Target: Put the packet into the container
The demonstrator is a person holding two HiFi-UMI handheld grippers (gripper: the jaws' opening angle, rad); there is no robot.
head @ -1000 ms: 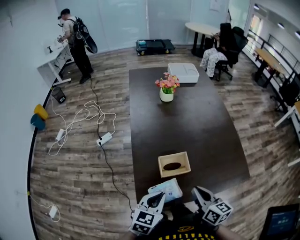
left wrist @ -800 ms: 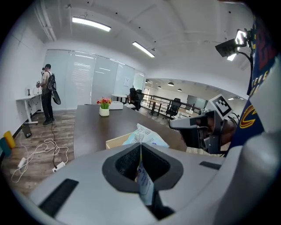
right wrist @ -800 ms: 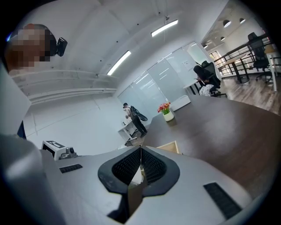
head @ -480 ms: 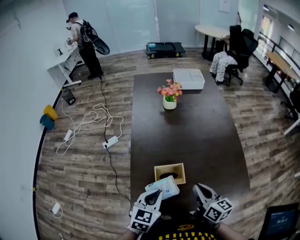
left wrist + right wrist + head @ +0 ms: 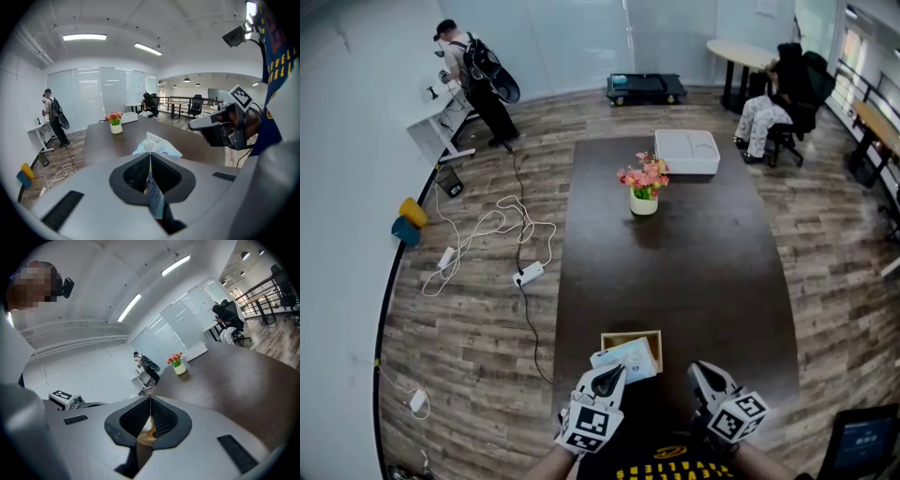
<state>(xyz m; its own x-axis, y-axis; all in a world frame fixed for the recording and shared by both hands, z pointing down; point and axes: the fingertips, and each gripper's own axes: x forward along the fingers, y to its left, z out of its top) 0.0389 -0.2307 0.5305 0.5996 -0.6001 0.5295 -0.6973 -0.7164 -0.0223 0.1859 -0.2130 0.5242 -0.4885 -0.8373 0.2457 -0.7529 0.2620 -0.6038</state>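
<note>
Now the left gripper [image 5: 609, 376], fingers clamped on the packet [image 5: 628, 358], holds it over the container [image 5: 630, 335], likely needing lowering and release; the right gripper's [image 5: 705, 373] fingers sit together, empty.

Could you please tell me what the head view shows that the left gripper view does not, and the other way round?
Only the head view shows the wooden container on the table, partly overlapped by the packet, and the floor cables. Only the left gripper view shows the left gripper shut on the packet's edge, and the ceiling lights. Both show the packet, the right gripper, the flower pot and the standing person.
</note>
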